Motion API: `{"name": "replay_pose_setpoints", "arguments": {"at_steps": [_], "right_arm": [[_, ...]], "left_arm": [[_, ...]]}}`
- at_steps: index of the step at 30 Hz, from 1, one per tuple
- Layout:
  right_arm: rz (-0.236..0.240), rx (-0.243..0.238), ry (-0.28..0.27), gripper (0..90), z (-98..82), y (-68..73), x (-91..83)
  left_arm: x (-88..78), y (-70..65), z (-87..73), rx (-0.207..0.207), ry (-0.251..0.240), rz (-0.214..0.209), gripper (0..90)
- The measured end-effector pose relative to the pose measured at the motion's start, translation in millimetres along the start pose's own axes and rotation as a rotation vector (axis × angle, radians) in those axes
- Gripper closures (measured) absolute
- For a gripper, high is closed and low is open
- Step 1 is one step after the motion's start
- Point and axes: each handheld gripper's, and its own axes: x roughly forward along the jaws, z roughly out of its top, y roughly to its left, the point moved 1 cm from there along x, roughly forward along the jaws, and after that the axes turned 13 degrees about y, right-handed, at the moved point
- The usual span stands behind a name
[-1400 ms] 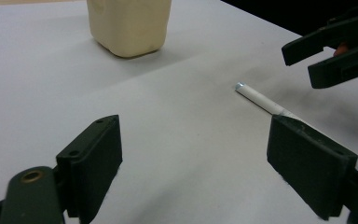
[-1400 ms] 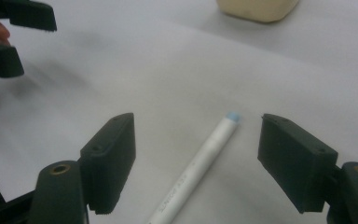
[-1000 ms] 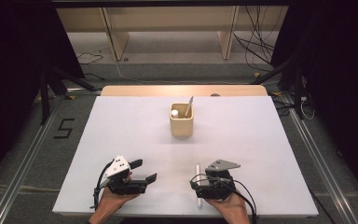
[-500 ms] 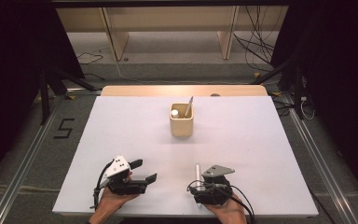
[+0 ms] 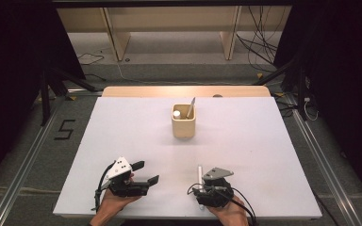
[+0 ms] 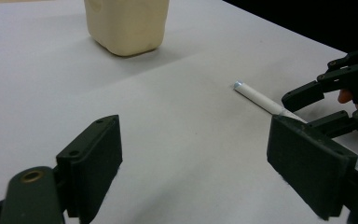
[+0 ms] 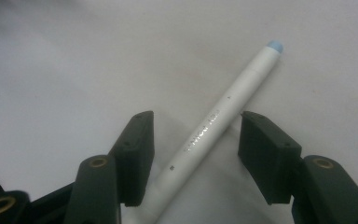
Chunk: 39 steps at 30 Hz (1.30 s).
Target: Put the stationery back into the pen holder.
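The right gripper (image 7: 193, 144), jaws just closing and still clear of the white marker pen (image 7: 219, 119) lying flat on the table (image 5: 122, 127), should pinch this light, stiff, slippery barrel mid-length.

Left gripper (image 5: 147, 172) jaws wide apart, right gripper (image 7: 195, 154) jaws closing, both low
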Motion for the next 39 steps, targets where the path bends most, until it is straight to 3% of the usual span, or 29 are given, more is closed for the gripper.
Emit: {"name": "replay_pose_setpoints", "arguments": {"at_steps": [7,30,39], "right_arm": [[-0.054,-0.032,0.005,51.9,-0.2,4.2,1.0],[-0.049,-0.071,0.018,77.1,1.7,7.8,0.5],[-0.031,-0.06,0.01,78.8,1.2,5.7,0.3]], "left_arm": [[0.4,-0.5,0.0,0.003,0.003,-0.001,17.7],[0.1,-0.8,0.2,0.0,0.0,0.0,17.7],[0.4,-0.9,0.2,0.001,0.002,0.002,17.7]]}}
